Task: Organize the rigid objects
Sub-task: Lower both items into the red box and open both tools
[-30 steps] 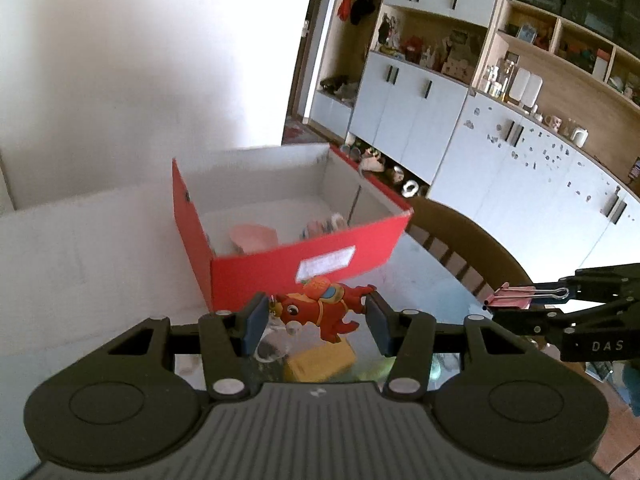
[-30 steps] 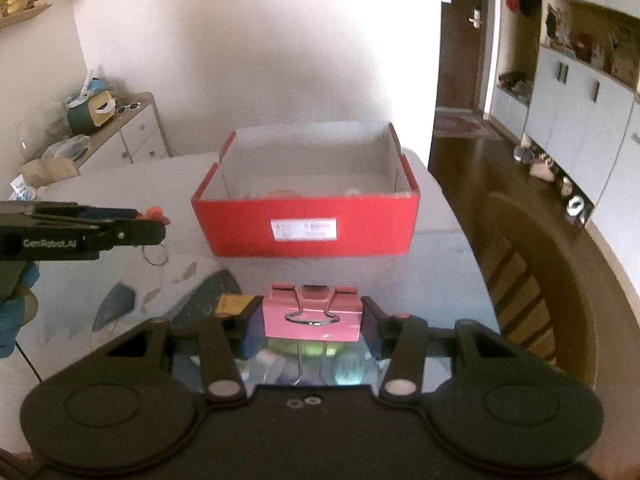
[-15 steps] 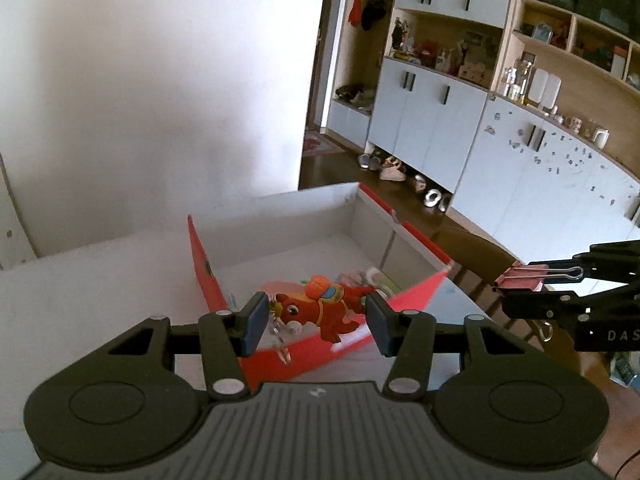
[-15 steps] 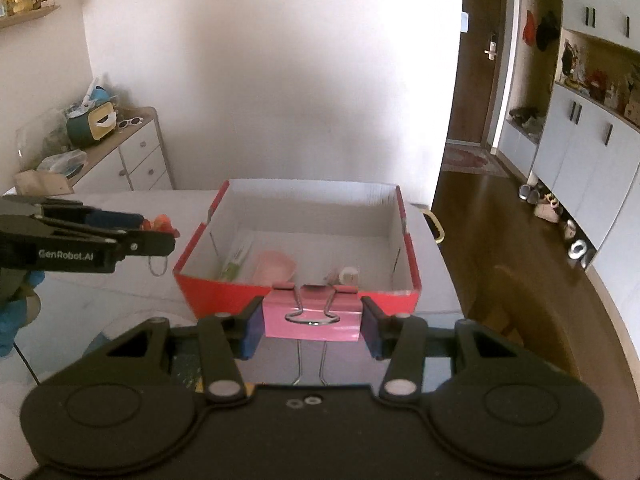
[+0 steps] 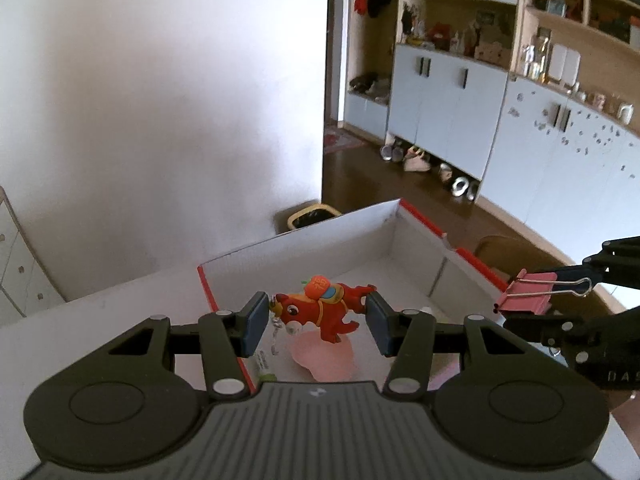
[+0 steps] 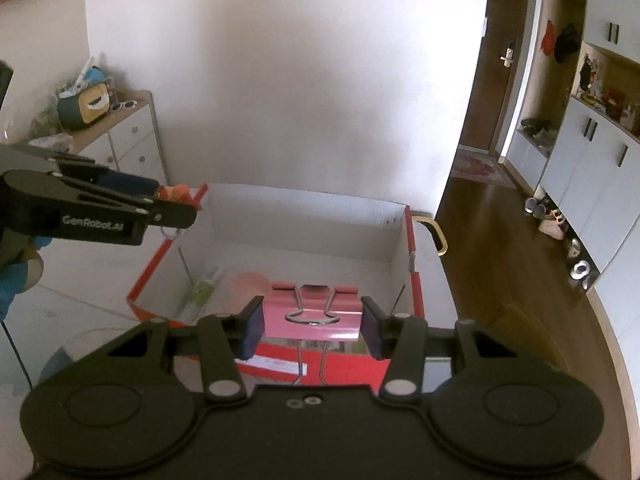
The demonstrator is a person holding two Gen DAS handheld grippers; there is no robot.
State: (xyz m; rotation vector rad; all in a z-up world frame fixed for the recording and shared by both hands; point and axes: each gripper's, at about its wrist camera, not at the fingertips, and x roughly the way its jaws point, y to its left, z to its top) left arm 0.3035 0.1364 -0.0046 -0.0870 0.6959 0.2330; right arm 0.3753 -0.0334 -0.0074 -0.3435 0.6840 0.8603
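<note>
White wall and pale cupboards [image 5: 448,108] frame a light worktop [image 5: 100,320] that carries an open red box [image 6: 412,280] with white inner walls.

Over that box, the left hand-held gripper [image 5: 316,318] is clenched on a red toy horse [image 5: 320,310], a small figure with an orange ball on its back; one pad presses at its nose and the other at its tail. A short chain hangs from the toy's head. The toy hangs above the box's left part, clear of the floor of the box. In the right wrist view it shows only as an orange-red scrap [image 6: 176,193] at the tip of the left hand-held gripper [image 6: 172,212], just above the box's left wall.

The right hand-held gripper [image 6: 312,322] is grasping a pink binder clip [image 6: 312,314] by its two ends, wire handles folded over the clip's face and a second pair hanging below. It sits above the box's near wall. From the left wrist view the same clip [image 5: 528,296] is seen side-on, held by the right hand-held gripper [image 5: 560,312] over the box's right edge.

On the box floor lie a pale pink heart-shaped piece [image 5: 324,360] and a green-and-white tube [image 6: 202,290] by the left wall.

Beyond the box, a yellow-rimmed bin [image 5: 312,216] stands on the dark wooden floor [image 6: 500,260]. A dresser [image 6: 132,136] stands against the wall at left.
</note>
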